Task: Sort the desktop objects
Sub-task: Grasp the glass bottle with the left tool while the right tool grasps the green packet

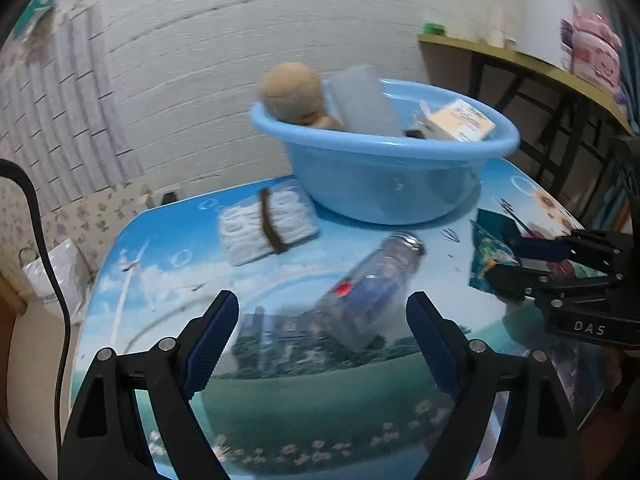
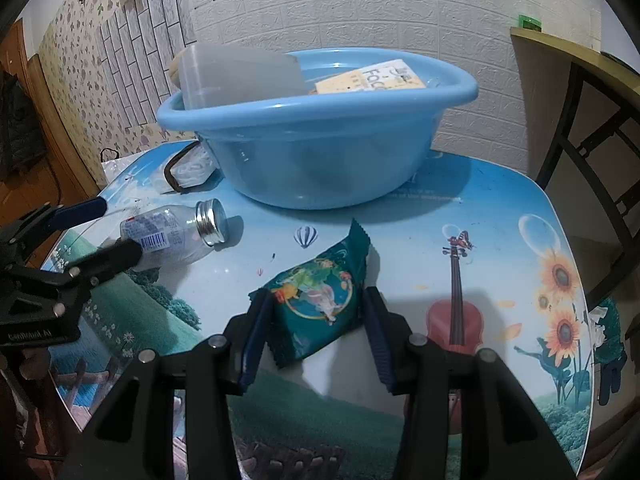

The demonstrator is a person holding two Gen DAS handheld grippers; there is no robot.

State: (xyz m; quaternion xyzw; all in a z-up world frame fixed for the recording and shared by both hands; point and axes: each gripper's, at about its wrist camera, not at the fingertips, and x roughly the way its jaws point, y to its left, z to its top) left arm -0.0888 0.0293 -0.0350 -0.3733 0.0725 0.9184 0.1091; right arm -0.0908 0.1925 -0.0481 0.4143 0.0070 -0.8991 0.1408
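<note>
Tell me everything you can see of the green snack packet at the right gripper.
The green snack packet is a flat, glossy plastic pouch with crimped, saw-toothed ends and a colourful round cartoon print. It looks sealed and slightly puffed. It lies tilted on the table, in front of the blue basin. The right gripper is shut on its sides.

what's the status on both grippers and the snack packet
Right gripper shut on green foil snack packet, flat on table. Left gripper open around lying clear bottle. Blue plastic basin behind, path clear.
</note>
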